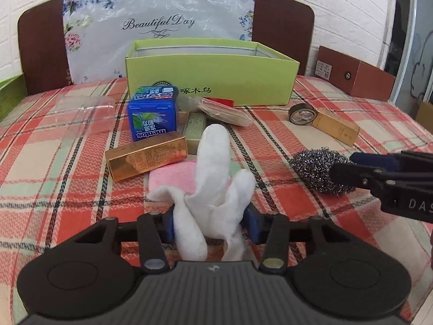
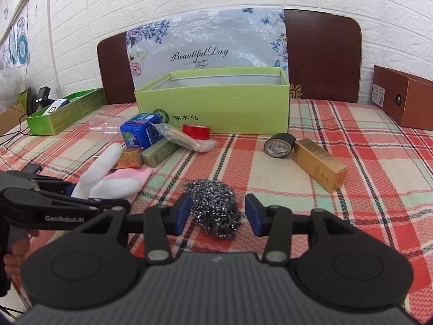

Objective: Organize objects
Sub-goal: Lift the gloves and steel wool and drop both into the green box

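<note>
I can't see the bottom of the green box (image 1: 211,81) from here; its front wall hides it. The white glove (image 1: 216,187) covers part of the pink cloth (image 1: 173,176). The red tape (image 1: 223,102) peeks out behind a plastic bag (image 1: 224,112). The brown box (image 2: 406,100) runs off the right edge. The tiny print on the gold box (image 1: 147,158) is too small for me to read.

A white glove (image 1: 213,178) and silvery scourer (image 2: 216,208) lie on red-checked cloth (image 1: 54,176) before a lime-green box (image 1: 211,81).

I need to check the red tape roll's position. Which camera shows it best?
The right wrist view: the red tape roll lies fully visible before the green box. The left wrist view shows only a red sliver behind a plastic-wrapped packet.
</note>
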### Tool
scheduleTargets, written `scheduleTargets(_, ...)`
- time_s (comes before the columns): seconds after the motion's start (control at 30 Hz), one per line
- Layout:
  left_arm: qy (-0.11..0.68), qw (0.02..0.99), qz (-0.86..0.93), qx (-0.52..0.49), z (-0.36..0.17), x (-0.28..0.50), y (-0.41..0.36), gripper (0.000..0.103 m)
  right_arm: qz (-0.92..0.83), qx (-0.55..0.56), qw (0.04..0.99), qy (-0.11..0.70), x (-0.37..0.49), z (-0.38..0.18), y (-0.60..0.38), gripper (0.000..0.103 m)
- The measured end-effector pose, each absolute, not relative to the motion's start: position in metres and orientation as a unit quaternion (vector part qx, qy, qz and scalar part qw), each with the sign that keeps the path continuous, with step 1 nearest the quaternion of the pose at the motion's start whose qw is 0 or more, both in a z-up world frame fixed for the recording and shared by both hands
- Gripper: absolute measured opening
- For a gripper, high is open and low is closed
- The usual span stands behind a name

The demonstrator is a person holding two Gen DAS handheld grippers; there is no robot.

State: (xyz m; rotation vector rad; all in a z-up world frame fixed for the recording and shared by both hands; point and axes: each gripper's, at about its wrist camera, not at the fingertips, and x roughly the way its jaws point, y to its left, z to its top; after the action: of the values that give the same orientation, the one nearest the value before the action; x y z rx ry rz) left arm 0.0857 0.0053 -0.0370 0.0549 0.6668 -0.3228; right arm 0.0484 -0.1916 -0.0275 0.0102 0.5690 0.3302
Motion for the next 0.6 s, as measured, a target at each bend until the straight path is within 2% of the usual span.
scheduleTargets(0.03,0.327,0.931,-0.162,0.026,-0.036,0.086,0.006,0.025,0.163,0.004,0.946,0.28,0.048,-0.027,-0.19,0.044)
scheduleTargets(0.07,0.33,0.929,-0.166,0.02,-0.035,0.086,0.007,0.018,0.164,0.002,0.946,0.28,0.049,-0.027,-0.189,0.044)
scheduleTargets(0.27,0.336,0.925,-0.177,0.005,-0.035,0.083,0.014,0.018,0.168,-0.01,0.943,0.288,0.057,-0.031,-0.184,0.044)
scheduleTargets(0.37,0.335,0.926,-0.175,-0.01,-0.036,0.083,0.015,0.022,0.167,-0.023,0.941,0.295,0.06,-0.035,-0.18,0.044)
scheduleTargets(0.47,0.335,0.925,-0.177,-0.004,-0.035,0.083,0.014,0.022,0.164,-0.024,0.94,0.299,0.061,-0.041,-0.179,0.044)
scheduleTargets(0.6,0.341,0.922,-0.183,-0.006,-0.032,0.081,0.016,0.018,0.164,-0.023,0.938,0.303,0.059,-0.044,-0.179,0.036)
